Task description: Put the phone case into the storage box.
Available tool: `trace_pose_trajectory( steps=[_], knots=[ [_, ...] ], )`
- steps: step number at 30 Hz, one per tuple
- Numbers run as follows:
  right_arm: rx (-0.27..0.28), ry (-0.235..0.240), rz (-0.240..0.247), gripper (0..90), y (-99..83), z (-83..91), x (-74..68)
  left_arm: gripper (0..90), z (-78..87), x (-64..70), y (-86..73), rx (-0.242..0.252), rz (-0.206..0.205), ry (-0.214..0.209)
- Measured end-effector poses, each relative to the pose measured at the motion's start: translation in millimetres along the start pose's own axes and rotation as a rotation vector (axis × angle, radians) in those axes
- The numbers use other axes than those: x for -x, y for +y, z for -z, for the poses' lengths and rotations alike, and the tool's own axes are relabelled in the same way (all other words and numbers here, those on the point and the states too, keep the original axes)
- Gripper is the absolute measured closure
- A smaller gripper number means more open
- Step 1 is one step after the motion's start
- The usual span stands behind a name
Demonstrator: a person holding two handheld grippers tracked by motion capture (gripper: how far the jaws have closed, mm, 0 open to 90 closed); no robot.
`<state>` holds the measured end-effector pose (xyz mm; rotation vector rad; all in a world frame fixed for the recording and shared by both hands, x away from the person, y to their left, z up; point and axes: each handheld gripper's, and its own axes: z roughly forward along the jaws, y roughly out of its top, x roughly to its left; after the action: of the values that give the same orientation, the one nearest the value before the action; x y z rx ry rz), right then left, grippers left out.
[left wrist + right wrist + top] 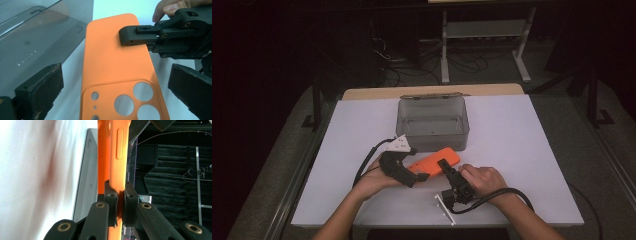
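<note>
Two grippers are brought together over an orange phone case [433,164] near the front middle of the white table [522,150], just in front of a grey translucent plastic box [433,124]. The case is seen in the high view lying slantwise, with its far end close to the front wall of the box.

The right gripper [445,166] is held in the person's right hand [482,179], and its jaws are closed on one long edge of the case. In the right gripper view the orange edge [117,165] is pinched between the two black jaws, with the side button ridges visible above the grip. In the left gripper view the same right gripper [132,36] is seen clamped across the case's right edge, a fingertip showing behind it.

The left gripper [414,179] is held in the person's left hand [374,182], with its grey three-cornered plate [399,144] on top. Its jaws are spread wide, one on each side of the camera-hole end of the case [120,75], and neither jaw is seen touching it. The round camera cut-outs are seen between them in the left gripper view, and the wall of the box is seen to the left of the case.

A small white part [445,207] is seen lying on the table near the front edge, just beside the right wrist.
</note>
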<state>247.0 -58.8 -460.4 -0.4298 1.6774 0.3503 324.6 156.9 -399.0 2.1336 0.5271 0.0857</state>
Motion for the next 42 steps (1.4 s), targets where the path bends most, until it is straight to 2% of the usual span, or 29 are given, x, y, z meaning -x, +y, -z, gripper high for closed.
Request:
trace_pose_trajectory(
  steps=[13,20,30,42],
  knots=[
    [-0.006,-0.001,-0.006,83.6,-2.3,1.2,2.2,0.0,23.1,-7.9,-14.0,0.036,0.018,0.054],
    [-0.008,0.005,0.0,83.4,-2.7,1.0,0.8,0.0,34.5,-9.8,-18.7,0.056,0.023,0.066],
    [-0.013,0.001,-0.004,83.5,-4.0,1.6,1.9,0.0,54.4,-12.6,-35.9,0.071,0.045,0.105],
    [-0.015,0.0,-0.005,83.4,-5.2,2.0,3.0,0.0,64.1,-12.0,-57.2,0.083,0.051,0.172]
  ],
)
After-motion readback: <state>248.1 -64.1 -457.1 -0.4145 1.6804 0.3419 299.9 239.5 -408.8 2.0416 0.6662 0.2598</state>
